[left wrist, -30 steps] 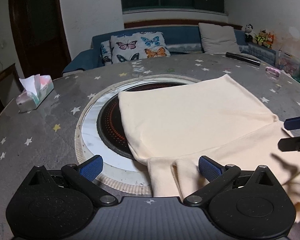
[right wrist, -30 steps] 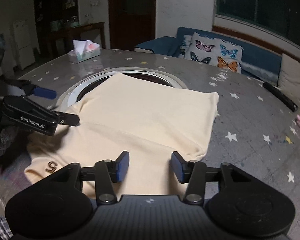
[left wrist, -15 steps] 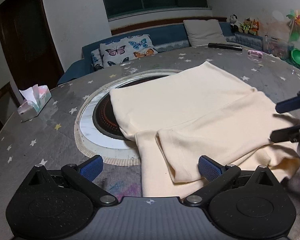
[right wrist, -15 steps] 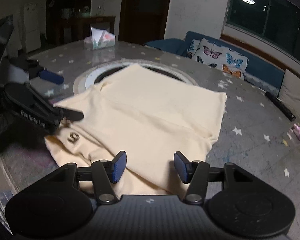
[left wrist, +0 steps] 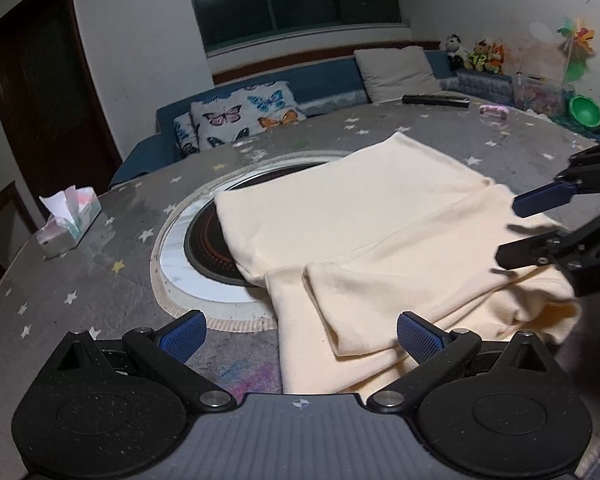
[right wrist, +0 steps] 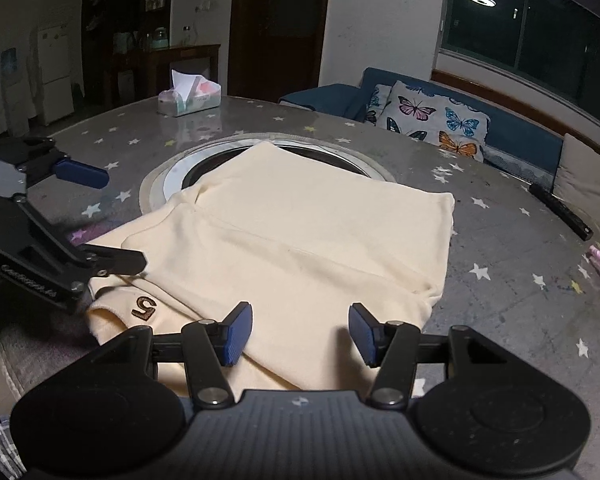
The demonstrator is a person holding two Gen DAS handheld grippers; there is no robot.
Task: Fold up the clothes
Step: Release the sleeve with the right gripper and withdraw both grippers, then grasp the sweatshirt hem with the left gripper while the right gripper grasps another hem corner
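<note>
A cream garment [left wrist: 364, 240] lies partly folded on the round star-print table [left wrist: 100, 288], its far part over the dark hob. A brown "5" patch [right wrist: 144, 306] shows at its near left corner. My left gripper [left wrist: 300, 336] is open just short of the garment's near edge, with a folded sleeve reaching toward its right finger. My right gripper [right wrist: 300, 334] is open above the garment's [right wrist: 300, 240] near hem, holding nothing. Each gripper shows in the other's view: the right gripper [left wrist: 520, 228] open over the cloth, the left gripper [right wrist: 100, 216] open at the cloth's left corner.
The hob [left wrist: 204, 248] sits in a pale ring at the table's centre. A tissue box [left wrist: 70, 220] stands at the far left edge. A black remote [left wrist: 436, 100] and a small pink object [left wrist: 494, 109] lie at the far right. A blue sofa with a butterfly cushion [left wrist: 244, 114] is behind.
Both grippers have drawn back and risen from the garment, so more table shows. The right gripper's fingers have spread a little wider. The garment lies still.
</note>
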